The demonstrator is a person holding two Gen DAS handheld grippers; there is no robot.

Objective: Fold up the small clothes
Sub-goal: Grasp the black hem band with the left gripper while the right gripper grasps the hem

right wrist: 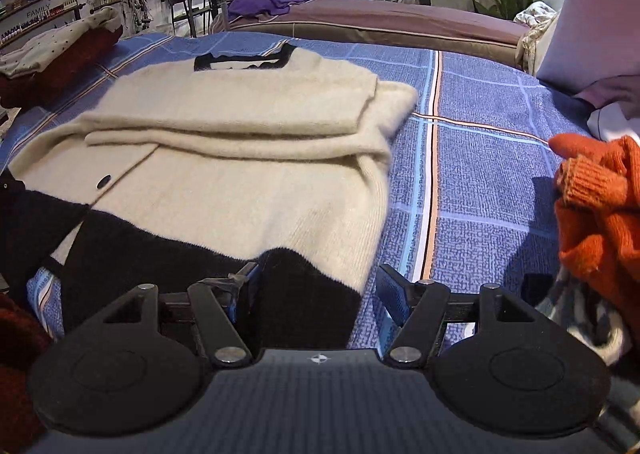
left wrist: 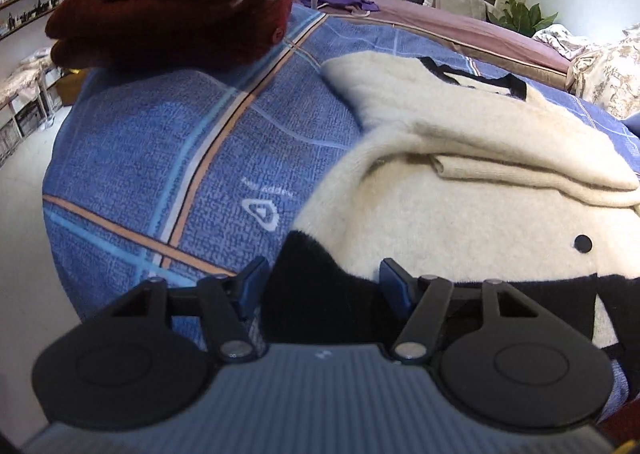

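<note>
Lying on the blue bedspread (right wrist: 480,181): one cream cardigan (right wrist: 240,157), two folded garments (left wrist: 168,5) stacked, one orange knit (right wrist: 596,205). Left gripper (left wrist: 324,278) and right gripper (right wrist: 316,282) both stand with jaws apart, straddling the cardigan's black hem (right wrist: 296,294) unclamped.

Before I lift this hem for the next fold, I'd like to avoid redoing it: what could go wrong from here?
1. The sleeves folded across the cream cardigan lie loose; a quick lift may spill them.
2. The left gripper and right gripper straddle only the black hem corners, with pads apparently not pressing, so an uneven grab could skew the fold.
3. The orange knit sits close on the right and could snag.
</note>
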